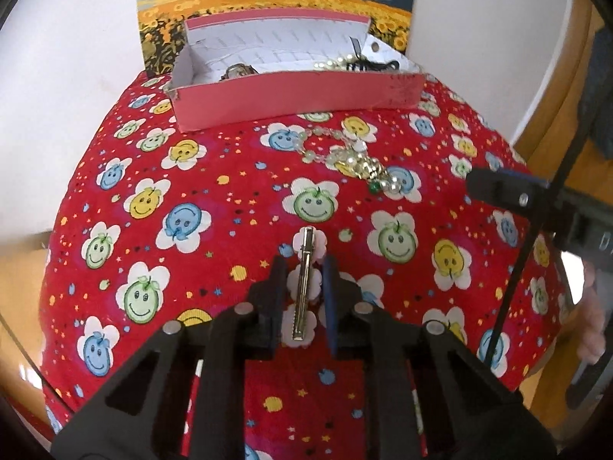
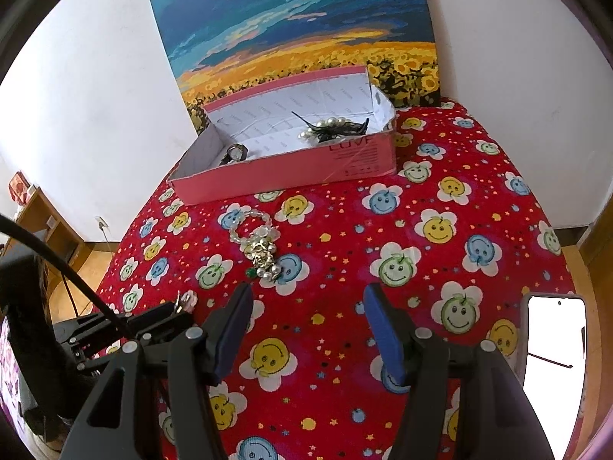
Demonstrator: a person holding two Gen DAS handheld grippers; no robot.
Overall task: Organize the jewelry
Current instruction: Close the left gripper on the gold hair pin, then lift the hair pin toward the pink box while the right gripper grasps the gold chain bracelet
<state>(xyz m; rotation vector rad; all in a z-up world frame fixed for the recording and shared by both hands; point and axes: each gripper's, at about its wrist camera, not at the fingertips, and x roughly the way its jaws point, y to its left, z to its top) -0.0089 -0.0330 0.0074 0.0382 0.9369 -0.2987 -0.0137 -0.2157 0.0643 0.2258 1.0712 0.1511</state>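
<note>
A silver hair clip (image 1: 305, 241) on a pale flower base lies lengthwise between the fingers of my left gripper (image 1: 305, 268), which is shut on it just above the red smiley-flower cloth (image 1: 191, 207). In the right wrist view that left gripper (image 2: 180, 308) shows at the left edge with the clip (image 2: 187, 301) at its tip. A beaded bracelet with a gold charm cluster (image 1: 345, 157) (image 2: 260, 245) lies on the cloth in front of the pink box (image 1: 299, 96) (image 2: 291, 170). My right gripper (image 2: 308, 291) is open over bare cloth, a little right of the bracelet.
Pearls with a black piece (image 2: 329, 128) and a watch (image 2: 233, 153) lie in the box. A painting (image 2: 299, 38) leans on the white wall behind it. A phone with a lit screen (image 2: 555, 364) lies at the table's right edge. Wooden floor surrounds the table.
</note>
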